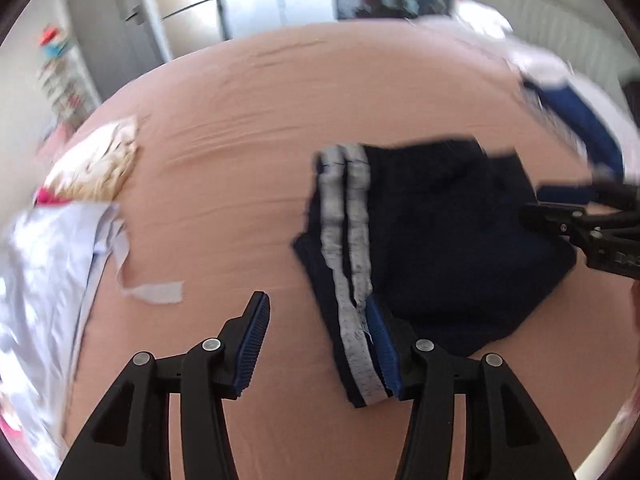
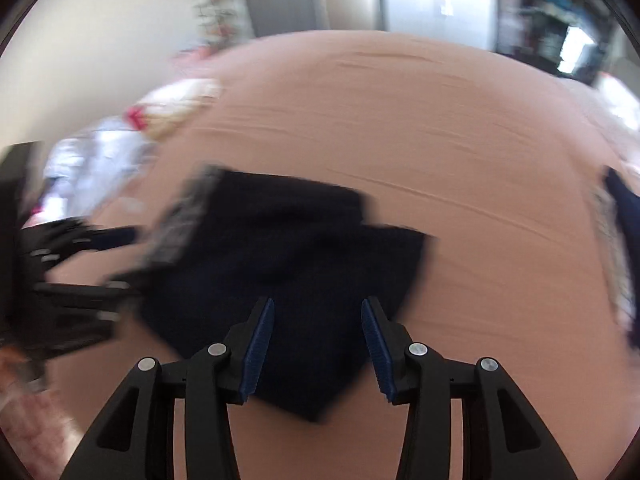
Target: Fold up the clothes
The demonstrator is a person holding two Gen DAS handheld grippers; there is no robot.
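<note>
Dark navy shorts [image 1: 440, 240] with two grey side stripes [image 1: 348, 240] lie folded on the peach bed sheet [image 1: 240, 120]. My left gripper [image 1: 316, 308] is open at their near left corner. The striped edge rests against its right pad [image 1: 384, 344], while the left pad stands well clear of the cloth. My right gripper [image 2: 318, 308] is open low over the near edge of the shorts [image 2: 288, 248], with dark cloth showing between its fingers and neither pad pressing. Each gripper also shows in the other's view, the right gripper [image 1: 534, 203] and the blurred left gripper [image 2: 128, 262].
A pale lilac garment [image 1: 48, 280] and a beige patterned cloth [image 1: 96, 168] lie at the bed's left side. A blue and white garment [image 1: 572, 120] is heaped at the far right. Another dark striped piece [image 2: 624, 240] lies at the right. Cabinets [image 1: 180, 8] stand beyond the bed.
</note>
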